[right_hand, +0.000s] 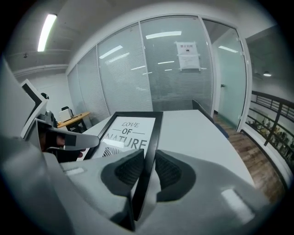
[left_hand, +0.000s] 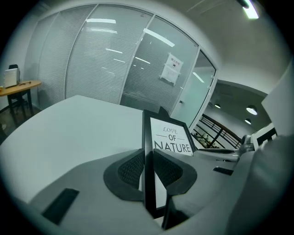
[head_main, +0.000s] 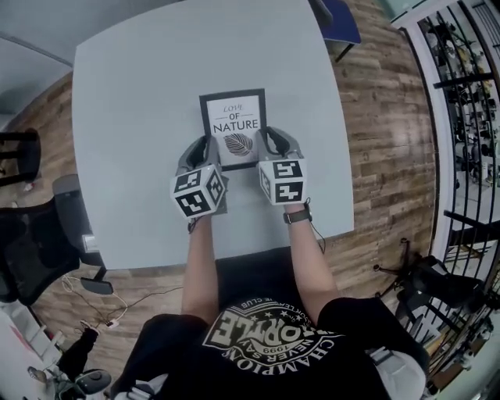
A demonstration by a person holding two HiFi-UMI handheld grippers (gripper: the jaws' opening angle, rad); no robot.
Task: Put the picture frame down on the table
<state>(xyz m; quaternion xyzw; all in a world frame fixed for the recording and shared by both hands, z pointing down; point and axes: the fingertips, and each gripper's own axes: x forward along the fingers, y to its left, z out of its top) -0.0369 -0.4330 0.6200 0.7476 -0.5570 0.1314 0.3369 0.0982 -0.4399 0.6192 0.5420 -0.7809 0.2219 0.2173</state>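
Office setting is indicated. A large grey worktop [head_main: 141,117] is flanked by a black office chair [head_main: 31,258] at its left edge and a blue chair [head_main: 337,19] at its far edge. Beyond the worktop, glass partitions with blinds [left_hand: 92,59] are seen, with a paper notice [left_hand: 170,69] stuck on. A ceiling strip light [right_hand: 46,31] is seen above it and wood-plank floor [head_main: 383,141] below it.

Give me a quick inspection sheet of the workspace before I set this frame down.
Surface: grey table, bare around the frame.
Job's things: black picture frame, "Love of Nature" print, held by both side edges; whether it touches the table cannot be told.
Clutter: nothing seen.
Grippers: left gripper, jaws shut on the frame's left edge; right gripper, jaws shut on its right edge.
Cables: thin cable on the floor, off the table.
Surroundings: wood floor; office chair at left; blue chair beyond the table; black railing at right.
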